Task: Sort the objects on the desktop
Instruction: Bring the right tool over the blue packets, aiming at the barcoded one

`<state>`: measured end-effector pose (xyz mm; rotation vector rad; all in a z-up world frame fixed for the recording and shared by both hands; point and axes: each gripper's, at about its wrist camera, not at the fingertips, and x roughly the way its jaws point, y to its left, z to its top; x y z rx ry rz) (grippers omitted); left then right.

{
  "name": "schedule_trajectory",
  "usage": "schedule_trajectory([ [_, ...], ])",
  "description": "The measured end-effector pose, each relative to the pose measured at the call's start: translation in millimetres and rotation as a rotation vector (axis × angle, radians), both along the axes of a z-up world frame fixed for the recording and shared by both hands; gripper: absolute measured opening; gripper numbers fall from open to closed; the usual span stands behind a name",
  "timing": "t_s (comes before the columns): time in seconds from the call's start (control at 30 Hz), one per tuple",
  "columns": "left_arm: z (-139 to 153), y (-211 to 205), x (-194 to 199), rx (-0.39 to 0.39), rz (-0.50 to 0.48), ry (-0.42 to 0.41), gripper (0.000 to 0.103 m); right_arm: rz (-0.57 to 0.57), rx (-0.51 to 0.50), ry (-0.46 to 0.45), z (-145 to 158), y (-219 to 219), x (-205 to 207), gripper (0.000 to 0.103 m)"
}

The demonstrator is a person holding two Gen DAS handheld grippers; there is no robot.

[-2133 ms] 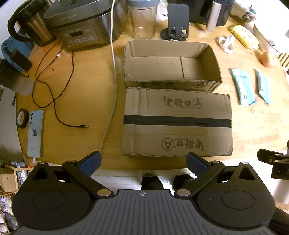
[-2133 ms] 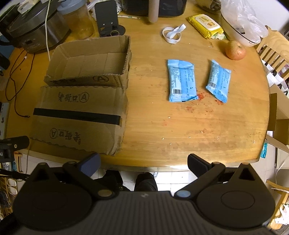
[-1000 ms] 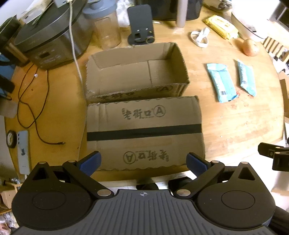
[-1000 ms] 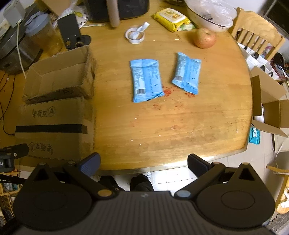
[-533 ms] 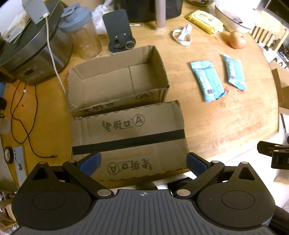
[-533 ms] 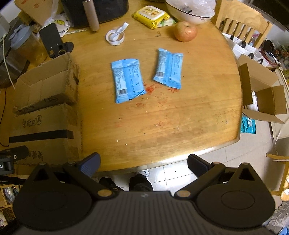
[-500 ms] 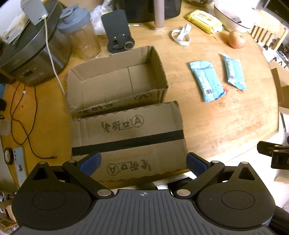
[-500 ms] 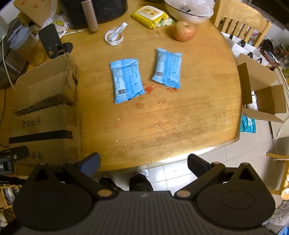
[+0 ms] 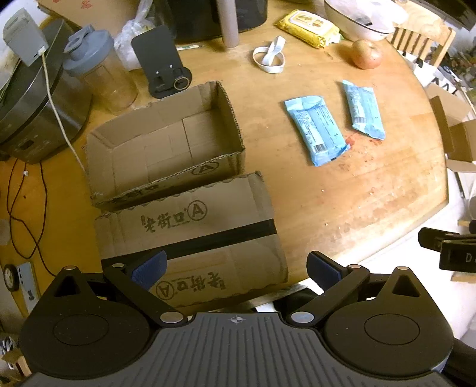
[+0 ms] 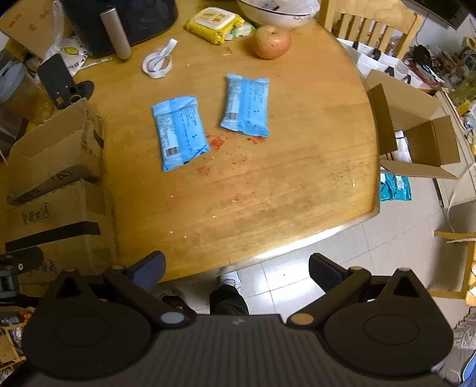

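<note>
Left gripper (image 9: 236,269) hangs spread wide and empty over the table's (image 9: 372,190) near edge, above a flattened carton (image 9: 190,235). Behind it sits an open box (image 9: 163,143); two blue packets (image 9: 316,129) lie to its right.

Right gripper (image 10: 236,268), likewise spread and empty, hovers past the table edge over tiled floor (image 10: 372,256); the packets lie well ahead, near an apple (image 10: 271,41).

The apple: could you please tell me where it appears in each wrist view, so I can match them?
Left wrist: apple upper right, beyond the two blue packets.
Right wrist: apple top centre, beyond the same packets.
Shared landmark: yellow wipes pack, left of the apple.
</note>
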<state>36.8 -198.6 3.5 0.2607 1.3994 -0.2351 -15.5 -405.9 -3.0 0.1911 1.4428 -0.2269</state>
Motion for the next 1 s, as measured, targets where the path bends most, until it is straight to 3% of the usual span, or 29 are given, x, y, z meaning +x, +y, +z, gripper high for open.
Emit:
schedule_trajectory([
  [1.0, -5, 8, -3, 0.021, 0.018, 0.034, 0.103, -0.011, 0.047, 0.11, -18, -8, 23, 0.103],
])
